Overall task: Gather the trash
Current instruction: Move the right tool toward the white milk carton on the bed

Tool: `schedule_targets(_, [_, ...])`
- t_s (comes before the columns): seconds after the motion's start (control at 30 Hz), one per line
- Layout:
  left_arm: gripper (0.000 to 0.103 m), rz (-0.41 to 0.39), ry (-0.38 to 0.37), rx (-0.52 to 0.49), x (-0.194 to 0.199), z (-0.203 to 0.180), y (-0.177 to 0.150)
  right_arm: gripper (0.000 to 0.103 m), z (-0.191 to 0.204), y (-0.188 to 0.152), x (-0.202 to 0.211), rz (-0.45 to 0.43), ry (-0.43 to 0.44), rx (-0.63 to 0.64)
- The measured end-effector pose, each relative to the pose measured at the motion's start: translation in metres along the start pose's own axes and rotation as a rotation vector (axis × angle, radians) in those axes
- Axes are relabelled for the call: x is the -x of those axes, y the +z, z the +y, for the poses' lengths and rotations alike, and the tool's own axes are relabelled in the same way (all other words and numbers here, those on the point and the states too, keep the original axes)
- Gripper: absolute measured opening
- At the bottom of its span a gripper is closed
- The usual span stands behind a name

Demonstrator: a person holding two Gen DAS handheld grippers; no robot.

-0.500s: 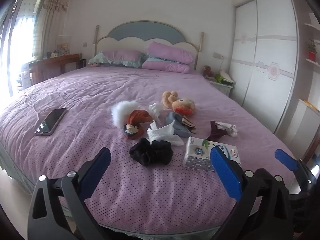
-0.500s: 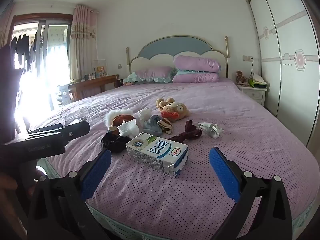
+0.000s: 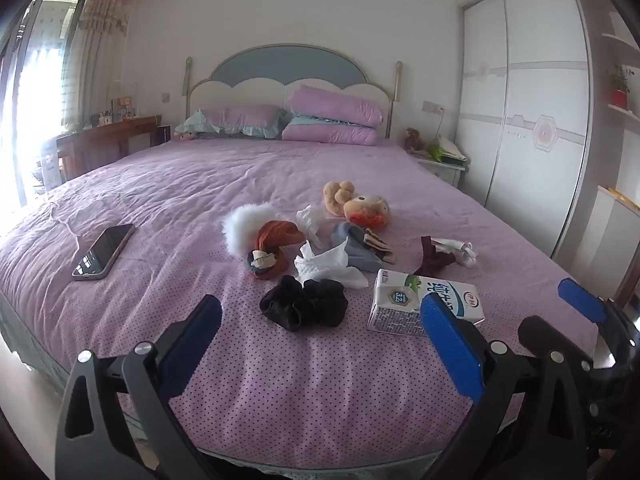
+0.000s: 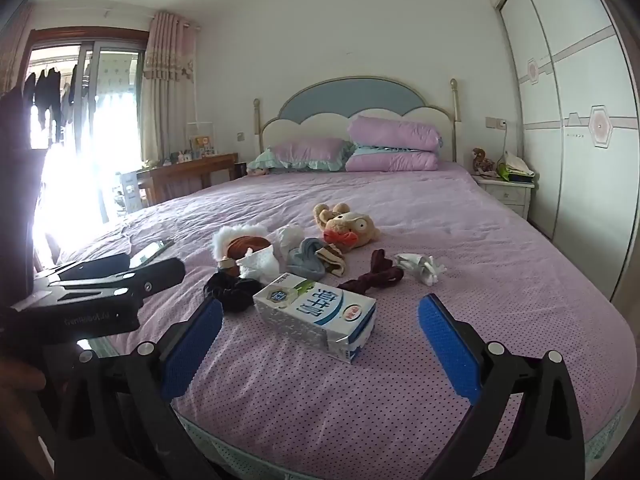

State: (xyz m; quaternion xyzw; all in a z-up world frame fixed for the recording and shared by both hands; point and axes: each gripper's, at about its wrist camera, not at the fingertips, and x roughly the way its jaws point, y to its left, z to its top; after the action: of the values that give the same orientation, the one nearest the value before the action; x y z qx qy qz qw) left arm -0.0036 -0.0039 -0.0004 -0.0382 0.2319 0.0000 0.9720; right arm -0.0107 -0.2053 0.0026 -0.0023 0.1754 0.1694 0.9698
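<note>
the bed [image 3: 160, 184] with its purple dotted cover fills both my views, and everything i have to sort lies in a loose heap near its foot. the biggest piece of trash is the milk carton [image 4: 316, 314], on its side at the near edge of the heap, just beside the black socks [image 3: 304, 306]. behind it sit crumpled white tissue [image 3: 326, 266], a plush toy [image 3: 362, 206], a fluffy white thing with an orange knit piece against it, grey and maroon socks and a small white wrapper [image 3: 456, 250]. a phone [image 3: 102, 252] lies well apart to the left.

my right tool [image 4: 320, 342] is spread wide, holding nothing, and the carton lies straight ahead between the lines of its fingers, not yet touched. the carton's long axis runs on a slant, from far left to near right, with the opened end toward me. my left tool [image 3: 320, 344] is also wide apart and empty; from it the carton sits off to the right, behind its right finger. so i judge the right hand is better placed, and it would need some turning to close across the carton's short sides.
</note>
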Motion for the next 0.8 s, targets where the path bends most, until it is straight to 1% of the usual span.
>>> schedule_targets(0.1, [0.099, 0.000, -0.001, 0.006, -0.001, 0.002, -0.002, 0.095, -0.005, 0.004, -0.002, 0.006, -0.060, -0.034])
schedule_targets(0.13, [0.099, -0.001, 0.001, 0.007, -0.002, 0.002, -0.004, 0.095, -0.008, 0.004, -0.004, 0.006, -0.064, -0.046])
schedule_targets(0.23, [0.099, -0.001, 0.004, -0.005, -0.002, 0.001, -0.004, 0.095, -0.012, 0.006, 0.000, -0.006, -0.068, -0.070])
schedule_targets(0.4, [0.099, -0.006, 0.017, -0.022, -0.003, -0.004, -0.005, 0.095, -0.014, 0.006, 0.000, -0.007, -0.075, -0.070])
schedule_targets(0.6, [0.099, 0.006, 0.011, -0.028, -0.007, -0.009, -0.008, 0.095, -0.018, 0.005, 0.001, -0.006, -0.087, -0.077])
schedule_targets(0.8, [0.099, 0.007, 0.008, -0.038, -0.008, -0.013, -0.009, 0.095, -0.021, 0.003, 0.002, -0.004, -0.080, -0.083])
